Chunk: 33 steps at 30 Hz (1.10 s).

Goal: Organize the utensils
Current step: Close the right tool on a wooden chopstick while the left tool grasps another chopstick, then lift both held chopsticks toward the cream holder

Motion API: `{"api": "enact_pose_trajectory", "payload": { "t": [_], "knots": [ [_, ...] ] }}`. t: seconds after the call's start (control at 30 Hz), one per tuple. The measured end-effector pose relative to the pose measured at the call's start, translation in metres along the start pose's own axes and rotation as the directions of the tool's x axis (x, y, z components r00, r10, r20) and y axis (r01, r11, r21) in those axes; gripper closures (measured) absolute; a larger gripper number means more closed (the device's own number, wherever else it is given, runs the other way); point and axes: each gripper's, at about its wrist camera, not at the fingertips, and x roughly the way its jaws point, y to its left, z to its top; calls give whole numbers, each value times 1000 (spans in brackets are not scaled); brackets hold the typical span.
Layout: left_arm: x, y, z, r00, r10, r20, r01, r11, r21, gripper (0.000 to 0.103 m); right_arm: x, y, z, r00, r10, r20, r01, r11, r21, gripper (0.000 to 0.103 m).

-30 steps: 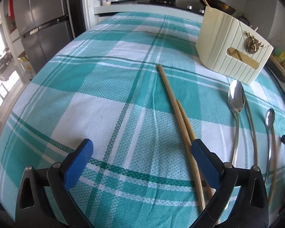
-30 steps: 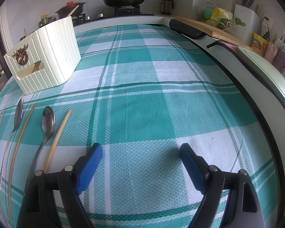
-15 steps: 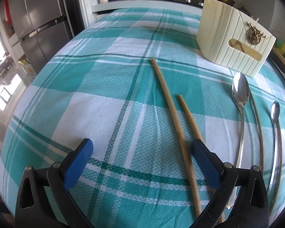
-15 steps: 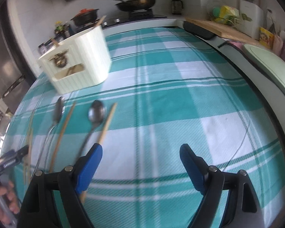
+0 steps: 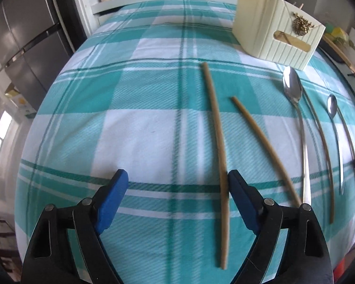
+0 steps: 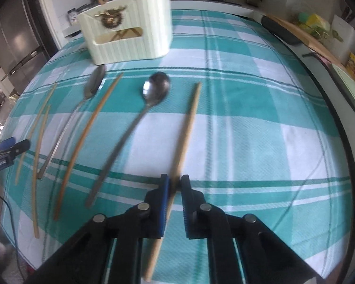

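Right gripper (image 6: 175, 183), bottom centre, clamped on chopstick (image 6: 187, 127). Left gripper (image 5: 177, 184) wide, jaws just narrowing; long chopstick (image 5: 216, 127) inside right pad, not pinched. Spoon (image 6: 153, 92), other sticks mid-left on cloth (image 6: 260, 118); holder (image 6: 127, 35) upper left.

Both wrist views look steeply down, close over the shared checked tablecloth (image 5: 153, 130).

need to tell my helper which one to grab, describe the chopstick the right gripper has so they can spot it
Start at the cream ribbed utensil holder on the teal plaid tablecloth. In front of it lies a row of spoons and chopsticks; take the rightmost chopstick, beside the round-bowled spoon. Only this one passes between the right gripper's closed blue pads.
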Motion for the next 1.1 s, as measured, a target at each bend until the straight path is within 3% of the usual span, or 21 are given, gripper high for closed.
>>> {"api": "enact_pose_trajectory", "payload": {
  "t": [0.17, 0.37, 0.5, 0.53, 0.57, 0.6, 0.63, 0.7, 0.8, 0.93, 1.0, 1.1],
  "knots": [
    [12, 13, 22, 996, -39, -82, 43, 998, 55, 16, 3, -9, 11, 997, 37, -69, -41, 997, -68, 88],
    [34, 1, 60, 991, -60, -120, 76, 989, 127, 17, 20, -8, 41, 994, 31, -100, -44, 991, -127, 85],
    [47, -7, 89, 988, -60, -141, 80, 987, 137, 27, 36, -14, 74, 995, 39, -93, -47, 995, -91, 88],
    [49, -9, 96, 987, -69, -143, 88, 988, 129, 37, 41, -14, 83, 995, 42, -94, -51, 995, -86, 88],
    [50, -11, 103, 987, -67, -145, 85, 989, 122, 55, 44, -15, 90, 994, 47, -93, -55, 995, -80, 89],
    [51, -14, 108, 988, -56, -142, 73, 990, 122, 65, 49, -15, 99, 994, 44, -103, -51, 997, -64, 94],
    [52, -18, 113, 987, -71, -146, 89, 989, 122, 91, 52, -17, 104, 993, 48, -107, -53, 998, -46, 95],
    [52, -24, 117, 988, -59, -145, 78, 989, 126, 97, 56, -21, 112, 994, 50, -98, -51, 999, -10, 97],
    [46, -21, 118, 990, -88, -108, 99, 990, 98, 98, 52, -24, 116, 996, 66, -61, -64, 997, 33, 96],
    [9, 0, 115, 974, -225, 16, 225, 974, 6, 98, 7, -29, 116, 986, 125, 113, -129, 991, 21, 96],
    [-18, 7, 112, 957, -272, 101, 274, 962, 3, 98, -28, -29, 113, 968, 146, 204, -145, 989, -21, 96],
    [-68, 17, 106, 909, -349, 227, 355, 935, 16, 98, -74, -28, 110, 937, 163, 310, -143, 986, -87, 96]
  ]
}}
